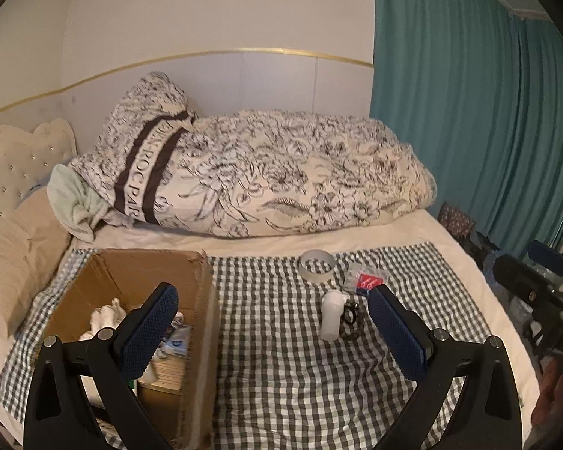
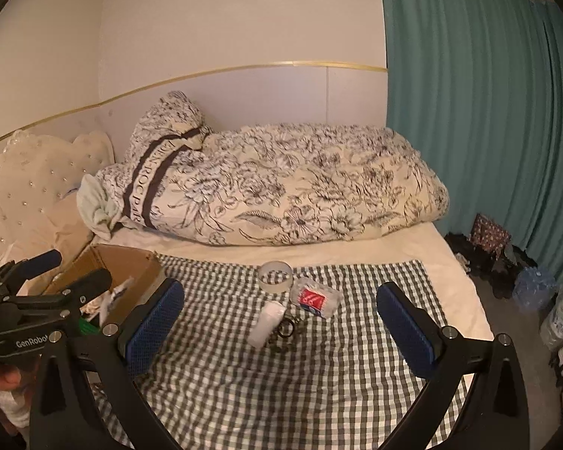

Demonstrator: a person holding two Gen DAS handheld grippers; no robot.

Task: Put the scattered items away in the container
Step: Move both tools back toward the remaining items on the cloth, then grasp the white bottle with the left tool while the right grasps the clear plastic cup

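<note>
Both my tongs are spread wide and pinch nothing. My left gripper (image 1: 272, 332) fills the bottom of its frame, with its left finger over the box (image 1: 202, 322) and its right finger above the cloth (image 1: 281, 375). My right gripper (image 2: 281, 324) hangs over the cloth in the lower middle of its frame. Between the fingers, near the centre, lies a white bottle (image 1: 330, 315) touching a dark ring thing (image 1: 351, 315) that I cannot identify. Just beyond is a packet (image 1: 364, 279) with a red label, then the tape roll (image 1: 317, 264). The box at lower left already holds some items. Farthest, the duvet (image 1: 262, 176) lies along the wall.
</note>
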